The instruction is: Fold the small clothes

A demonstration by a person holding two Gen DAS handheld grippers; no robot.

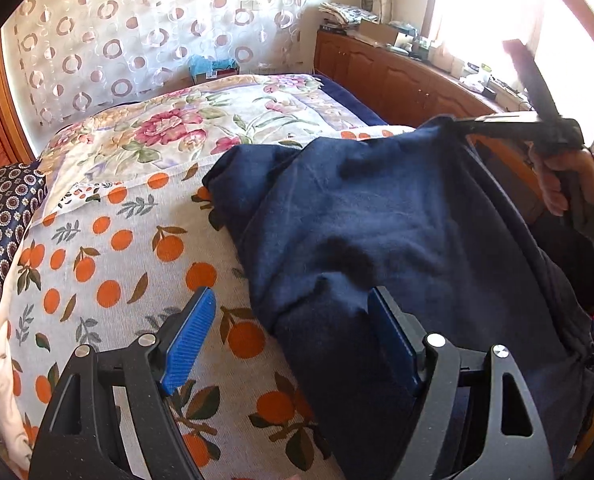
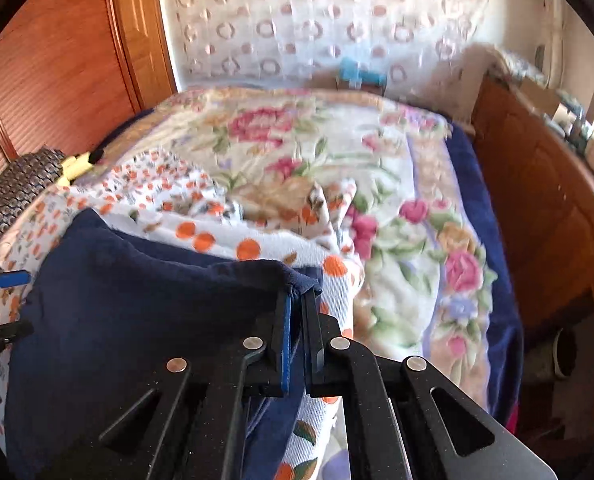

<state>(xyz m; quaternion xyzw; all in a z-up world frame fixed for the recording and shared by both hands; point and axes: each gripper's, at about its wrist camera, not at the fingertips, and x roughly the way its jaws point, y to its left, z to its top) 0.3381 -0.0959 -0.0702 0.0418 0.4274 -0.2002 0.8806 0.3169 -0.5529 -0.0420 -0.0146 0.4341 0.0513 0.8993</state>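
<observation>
A navy blue garment (image 1: pixel 377 220) lies rumpled on an orange-print sheet (image 1: pixel 109 264) on the bed. My left gripper (image 1: pixel 293 296) stands open just above the garment's near left edge. Its right pad (image 1: pixel 393 344) is over the cloth and its left pad (image 1: pixel 189 340) over the sheet, and neither presses anything. In the right wrist view my right gripper (image 2: pixel 297 296) is shut on the hem at a corner of the navy garment (image 2: pixel 137 312) and holds it slightly raised. The left wrist view shows that right gripper (image 1: pixel 461 122) at the garment's far right corner, with a hand (image 1: pixel 565 176) on its handle.
A floral blanket (image 1: pixel 225 120) covers the far part of the bed. A dark patterned pillow (image 1: pixel 1 216) lies at the left. A wooden cabinet (image 1: pixel 397 76) with clutter on top runs along the right side under a bright window. A patterned curtain (image 1: pixel 137 20) hangs behind.
</observation>
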